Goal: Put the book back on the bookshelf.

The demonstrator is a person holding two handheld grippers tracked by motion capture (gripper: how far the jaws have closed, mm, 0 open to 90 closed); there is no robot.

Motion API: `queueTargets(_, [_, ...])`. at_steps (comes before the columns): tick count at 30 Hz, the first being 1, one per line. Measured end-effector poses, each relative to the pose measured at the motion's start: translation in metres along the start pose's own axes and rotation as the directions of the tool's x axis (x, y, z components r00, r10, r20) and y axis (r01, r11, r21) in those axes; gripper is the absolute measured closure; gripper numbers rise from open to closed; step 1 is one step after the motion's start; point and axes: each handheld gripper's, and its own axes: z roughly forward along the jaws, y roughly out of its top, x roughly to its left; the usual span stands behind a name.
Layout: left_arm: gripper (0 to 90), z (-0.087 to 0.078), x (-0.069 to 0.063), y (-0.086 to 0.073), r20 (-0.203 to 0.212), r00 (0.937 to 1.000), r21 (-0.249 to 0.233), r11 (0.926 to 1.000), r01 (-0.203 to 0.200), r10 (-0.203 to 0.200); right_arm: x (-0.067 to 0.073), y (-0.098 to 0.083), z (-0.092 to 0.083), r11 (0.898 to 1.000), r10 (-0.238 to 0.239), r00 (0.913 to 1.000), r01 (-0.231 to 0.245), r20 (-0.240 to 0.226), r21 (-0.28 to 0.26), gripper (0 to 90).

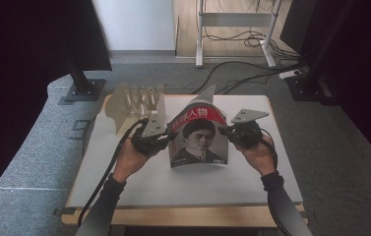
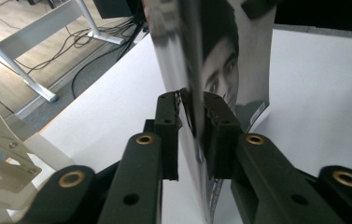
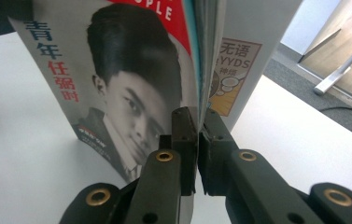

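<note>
A magazine (image 1: 198, 137) with a portrait and a red title band on its cover stands upright over the middle of the white table (image 1: 173, 189), cover toward me. My left gripper (image 1: 166, 140) is shut on its left edge. In the left gripper view the pages (image 2: 220, 56) run between the two black jaws of that gripper (image 2: 192, 100), and the pads press on them. My right gripper (image 1: 230, 132) is shut on the right edge. In the right gripper view the cover (image 3: 131, 93) and the page block sit pinched between the jaws of that gripper (image 3: 198, 114). Whether the magazine's lower edge rests on the table I cannot tell.
A pale slotted rack (image 1: 136, 101) stands at the table's back left corner, close behind my left hand, and its ribs (image 2: 1, 140) edge the left gripper view. Beyond the table are a black stand base (image 1: 82, 88), floor cables (image 1: 242, 73) and a white desk frame (image 1: 232, 29).
</note>
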Motion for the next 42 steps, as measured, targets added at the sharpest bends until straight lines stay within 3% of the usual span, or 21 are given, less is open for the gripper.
queueTargets(8, [75.4, 0.015, 0.009, 0.01, 0.008, 0.9989, 0.041, 0.9981, 0.046, -0.047, 0.001, -0.001, -0.001, 1.0, -0.003, 0.9999, 0.003, -0.012, -0.001, 84.3])
queueTargets(13, [82.9, 0.021, 0.012, 0.01, 0.0, 0.9987, 0.048, 0.9975, 0.051, -0.051, 0.002, -0.002, -0.002, 1.0, -0.008, 0.9999, 0.008, -0.013, 0.0, 84.1])
queueTargets(15, [85.0, 0.02, 0.016, 0.009, 0.014, 0.9969, 0.051, 0.9957, 0.077, -0.078, 0.001, -0.003, -0.003, 1.0, -0.006, 0.9999, 0.006, -0.016, 0.002, 82.5])
queueTargets(19, [86.6, 0.018, 0.019, 0.007, 0.023, 0.9986, 0.039, 0.9981, 0.048, -0.049, -0.003, -0.006, -0.005, 1.0, 0.005, 1.0, -0.005, -0.003, -0.003, 78.3])
queueTargets(24, [86.8, 0.013, 0.026, 0.004, 0.072, 0.994, 0.036, 0.9962, 0.079, -0.082, -0.008, -0.016, -0.007, 0.999, 0.034, 0.9992, -0.035, 0.02, 0.011, 70.2])
queueTargets(25, [86.8, 0.011, 0.027, 0.002, 0.076, 0.9933, 0.031, 0.9958, 0.086, -0.088, -0.009, -0.023, -0.006, 0.999, 0.047, 0.9984, -0.048, 0.03, 0.023, 63.3])
queueTargets(27, [86.9, 0.01, 0.027, 0.002, 0.075, 0.9933, 0.032, 0.9958, 0.086, -0.088, -0.009, -0.025, -0.005, 0.998, 0.051, 0.9983, -0.051, 0.028, 0.028, 60.8])
queueTargets(28, [86.9, 0.008, 0.029, 0.001, 0.079, 0.9925, 0.028, 0.9954, 0.091, -0.093, -0.009, -0.032, -0.002, 0.997, 0.061, 0.9975, -0.063, 0.037, 0.046, 53.6])
queueTargets(35, [87.0, -0.002, 0.036, 0.0, 0.083, 0.9894, 0.029, 0.9927, 0.117, -0.119, -0.01, -0.057, 0.008, 0.993, 0.084, 0.9947, -0.088, 0.059, 0.082, 37.4])
queueTargets(37, [87.0, -0.008, 0.039, -0.001, 0.078, 0.9889, 0.027, 0.9918, 0.125, -0.127, -0.009, -0.07, 0.014, 0.991, 0.097, 0.9929, -0.103, 0.069, 0.086, 26.1])
queueTargets(42, [87.0, -0.019, 0.044, -0.003, 0.071, 0.9867, 0.028, 0.989, 0.145, -0.147, -0.007, -0.092, 0.024, 0.985, 0.132, 0.9888, -0.138, 0.071, 0.104, 13.2])
